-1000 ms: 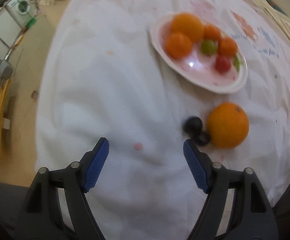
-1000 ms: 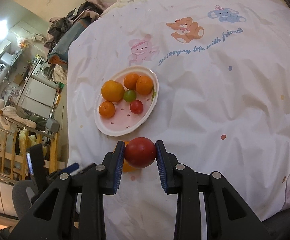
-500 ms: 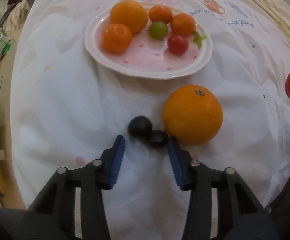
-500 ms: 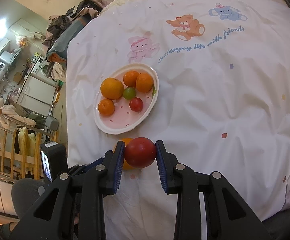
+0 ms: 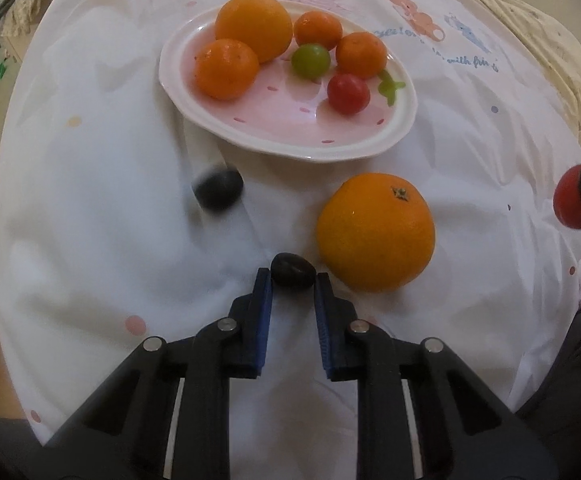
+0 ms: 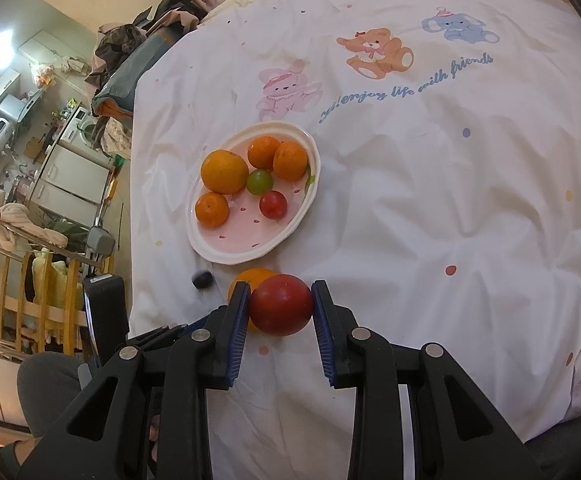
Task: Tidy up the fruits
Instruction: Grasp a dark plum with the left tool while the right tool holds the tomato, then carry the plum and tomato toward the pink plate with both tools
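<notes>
L gripper point(image 5: 292, 278) nips dark grape point(image 5: 292, 270) at fingertips; squeeze gently, lift straight. R gripper point(image 6: 279, 307) clamps tomato point(image 6: 280, 305).

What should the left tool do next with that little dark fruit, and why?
Probably lift the dark fruit and carry it to the plate. The left tool looks closed on it at its very tips, so go gently. The plate has bare room near its front rim, and the orange sits close beside.

five oranges point(image 5: 375, 232), two dark grapes point(image 5: 292, 270), one green grape point(image 5: 311, 61) — two tomatoes point(image 6: 281, 304), one plate point(image 5: 282, 140)
</notes>
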Demonstrator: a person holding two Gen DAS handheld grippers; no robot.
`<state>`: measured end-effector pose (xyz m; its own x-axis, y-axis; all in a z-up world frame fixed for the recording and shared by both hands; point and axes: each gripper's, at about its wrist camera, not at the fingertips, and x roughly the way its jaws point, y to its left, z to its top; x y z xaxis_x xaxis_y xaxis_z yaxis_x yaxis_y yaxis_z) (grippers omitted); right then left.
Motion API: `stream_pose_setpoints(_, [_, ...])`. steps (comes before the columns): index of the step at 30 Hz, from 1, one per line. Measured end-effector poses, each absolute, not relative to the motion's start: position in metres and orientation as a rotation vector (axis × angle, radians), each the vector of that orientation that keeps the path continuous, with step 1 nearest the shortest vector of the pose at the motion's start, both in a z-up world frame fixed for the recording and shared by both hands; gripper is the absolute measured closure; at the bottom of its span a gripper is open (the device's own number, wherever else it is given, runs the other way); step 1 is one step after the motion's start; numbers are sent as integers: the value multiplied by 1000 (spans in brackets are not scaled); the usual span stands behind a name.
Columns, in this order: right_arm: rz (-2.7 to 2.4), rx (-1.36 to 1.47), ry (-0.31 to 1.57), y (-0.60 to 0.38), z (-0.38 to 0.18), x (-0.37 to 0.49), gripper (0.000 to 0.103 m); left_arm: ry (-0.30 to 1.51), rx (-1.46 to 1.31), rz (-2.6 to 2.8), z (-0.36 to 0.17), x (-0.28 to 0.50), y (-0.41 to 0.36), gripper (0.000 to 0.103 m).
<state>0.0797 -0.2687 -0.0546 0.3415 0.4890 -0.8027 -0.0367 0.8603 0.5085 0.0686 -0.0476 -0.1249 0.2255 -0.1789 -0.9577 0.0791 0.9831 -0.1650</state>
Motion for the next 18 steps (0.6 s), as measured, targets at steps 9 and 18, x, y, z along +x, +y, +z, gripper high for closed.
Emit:
stream_pose_setpoints(9, [358, 431, 1183, -268, -55, 81, 70, 1333, -95, -157, -123, 64, -44, 86])
stream_pose_setpoints(18, [337, 430, 1187, -271, -56, 80, 70, 1312, -84, -126, -107, 55, -38, 86])
